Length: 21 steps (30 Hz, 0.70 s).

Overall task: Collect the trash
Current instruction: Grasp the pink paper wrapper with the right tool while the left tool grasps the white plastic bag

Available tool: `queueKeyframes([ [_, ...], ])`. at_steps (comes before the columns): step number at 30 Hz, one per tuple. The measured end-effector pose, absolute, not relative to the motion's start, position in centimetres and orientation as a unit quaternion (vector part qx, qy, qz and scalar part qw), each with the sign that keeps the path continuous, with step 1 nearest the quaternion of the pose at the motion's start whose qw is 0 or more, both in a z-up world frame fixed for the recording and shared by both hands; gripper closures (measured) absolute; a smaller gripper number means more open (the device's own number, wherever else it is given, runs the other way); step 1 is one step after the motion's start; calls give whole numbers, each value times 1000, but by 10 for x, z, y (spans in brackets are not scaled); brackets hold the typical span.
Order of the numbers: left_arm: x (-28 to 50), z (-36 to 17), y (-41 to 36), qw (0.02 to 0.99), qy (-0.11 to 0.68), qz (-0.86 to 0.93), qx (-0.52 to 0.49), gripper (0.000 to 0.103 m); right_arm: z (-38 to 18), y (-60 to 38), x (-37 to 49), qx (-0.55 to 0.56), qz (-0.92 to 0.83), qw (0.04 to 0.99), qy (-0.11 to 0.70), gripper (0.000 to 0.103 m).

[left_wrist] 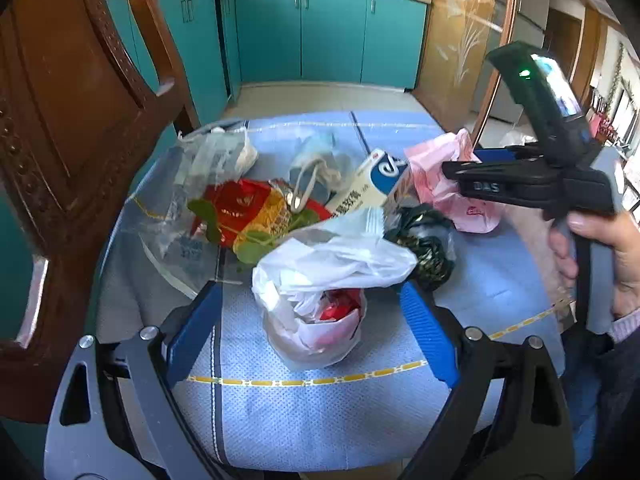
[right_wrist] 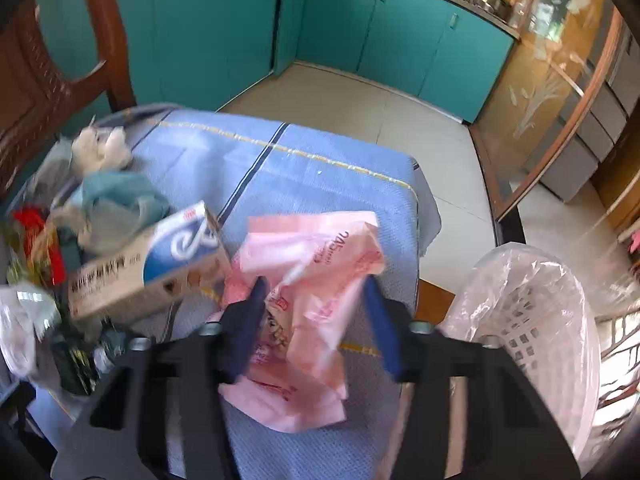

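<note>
Left wrist: left hand-held gripper (left_wrist: 310,328) wide open astride white bag (left_wrist: 320,284) on table (left_wrist: 320,420). Right wrist: right hand-held gripper (right_wrist: 316,316) open around pink bag (right_wrist: 308,300); bin (right_wrist: 532,320) right.

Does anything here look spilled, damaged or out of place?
Nothing spilled. The white and blue carton lies tipped on its side, leaning on the trash pile on the blue tablecloth. Green leaves lie loose among the wrappers.

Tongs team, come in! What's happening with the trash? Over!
Both tongs open. Right tongs straddling pink bag, not clamped. Left tongs around white bag. Lined bin waits right of table; box crowds the pink bag.
</note>
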<state>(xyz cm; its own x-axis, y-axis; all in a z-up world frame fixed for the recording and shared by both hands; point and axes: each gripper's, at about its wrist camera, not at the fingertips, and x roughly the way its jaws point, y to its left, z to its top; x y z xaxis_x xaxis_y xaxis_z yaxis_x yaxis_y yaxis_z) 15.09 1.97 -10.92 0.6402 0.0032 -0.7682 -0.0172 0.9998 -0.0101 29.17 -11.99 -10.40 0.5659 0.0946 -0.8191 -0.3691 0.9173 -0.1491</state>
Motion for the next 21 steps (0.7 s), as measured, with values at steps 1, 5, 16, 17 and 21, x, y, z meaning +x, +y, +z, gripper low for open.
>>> queueKeyframes([
  [1, 152, -112, 19, 904, 428, 7, -8, 13, -103, -122, 291, -151, 141, 871, 446, 61],
  [5, 154, -123, 22, 897, 442, 7, -16, 32, -98, -126, 284, -140, 166, 872, 439, 70],
  [16, 131, -106, 26, 906, 423, 10, -18, 71, -76, -134, 268, -114, 182, 890, 402, 71],
  [17, 127, -101, 25, 908, 418, 12, -15, 71, -75, -136, 267, -112, 182, 891, 401, 71],
  [21, 115, -82, 28, 920, 391, 17, -12, 71, -73, -144, 262, -108, 179, 895, 395, 71],
])
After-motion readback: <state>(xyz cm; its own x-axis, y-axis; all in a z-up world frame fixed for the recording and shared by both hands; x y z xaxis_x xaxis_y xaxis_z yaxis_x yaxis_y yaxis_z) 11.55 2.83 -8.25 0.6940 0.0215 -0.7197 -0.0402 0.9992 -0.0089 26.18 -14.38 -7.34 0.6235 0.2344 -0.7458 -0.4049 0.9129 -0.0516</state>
